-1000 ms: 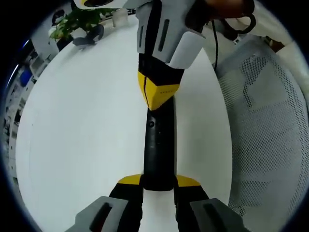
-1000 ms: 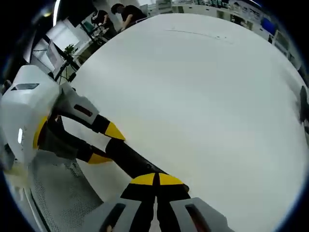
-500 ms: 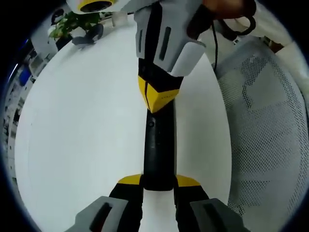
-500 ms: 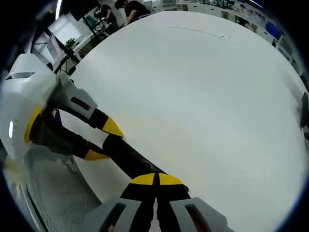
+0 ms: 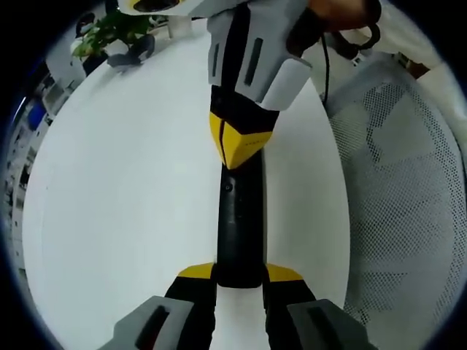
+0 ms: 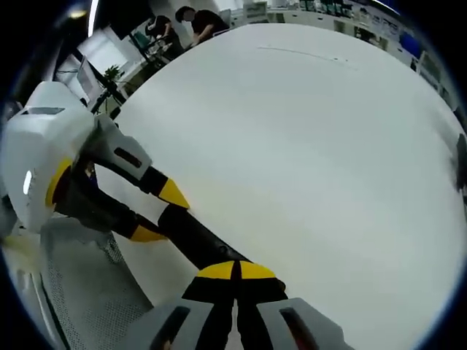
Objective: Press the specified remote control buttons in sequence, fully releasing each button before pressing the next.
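A slim black remote (image 5: 239,226) runs up the middle of the left gripper view, above a white table (image 5: 124,204). My left gripper (image 5: 239,272) is shut on the remote's near end, a yellow tip on each side. A small round button (image 5: 228,187) sits near its far end. My right gripper (image 5: 237,149) comes down from the top, its yellow tips together and resting on the remote's far end just past that button. In the right gripper view, the right gripper (image 6: 236,271) is shut, tips on the remote (image 6: 193,235), and the left gripper (image 6: 160,214) holds its other end.
A white mesh chair (image 5: 408,204) stands close beside the table on the right of the left gripper view. A potted plant (image 5: 109,29) and a dark object (image 5: 135,55) sit at the table's far edge. People (image 6: 197,18) are at desks beyond the table.
Both views wobble slightly. The right gripper's tips stay on the remote's far end, and the left gripper keeps its hold.
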